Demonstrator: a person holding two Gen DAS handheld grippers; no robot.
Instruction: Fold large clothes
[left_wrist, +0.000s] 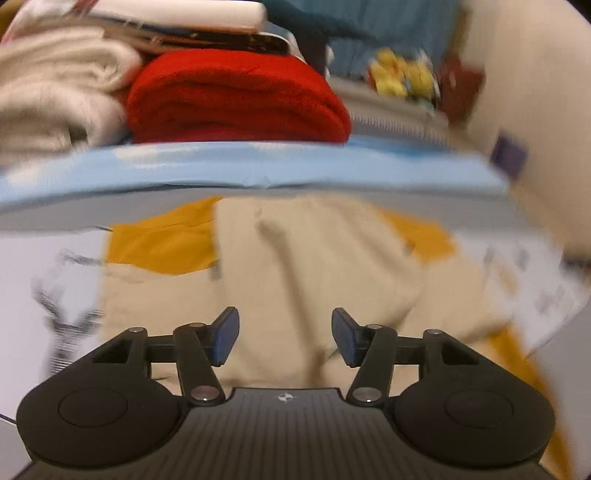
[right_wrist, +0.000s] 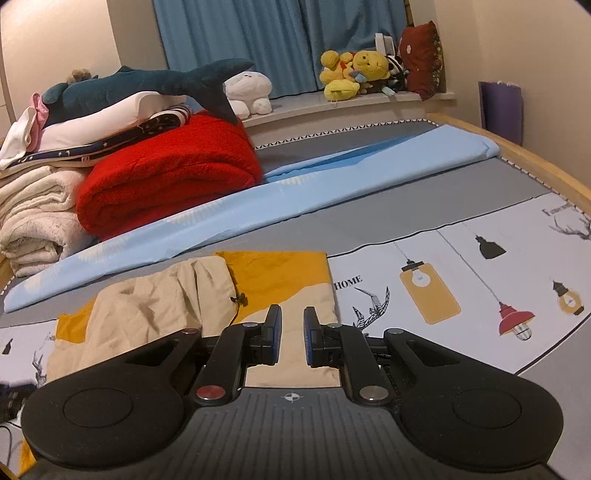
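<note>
A beige and mustard-yellow garment (left_wrist: 303, 266) lies partly folded on the bed. It also shows in the right wrist view (right_wrist: 177, 306), with a black drawstring (right_wrist: 239, 300) near its middle. My left gripper (left_wrist: 285, 338) hovers over the garment's near part, jaws wide open and empty. My right gripper (right_wrist: 292, 338) is above the garment's right edge, jaws a narrow gap apart with nothing between them. The left wrist view is motion-blurred.
A folded light blue sheet (right_wrist: 258, 195) lies across the bed behind the garment. A red blanket (right_wrist: 170, 173), cream blankets (right_wrist: 37, 218), a shark plush (right_wrist: 147, 85) and pillows are stacked at the back left. The patterned bedcover (right_wrist: 461, 280) spreads right. Plush toys (right_wrist: 354, 74) sit on the sill.
</note>
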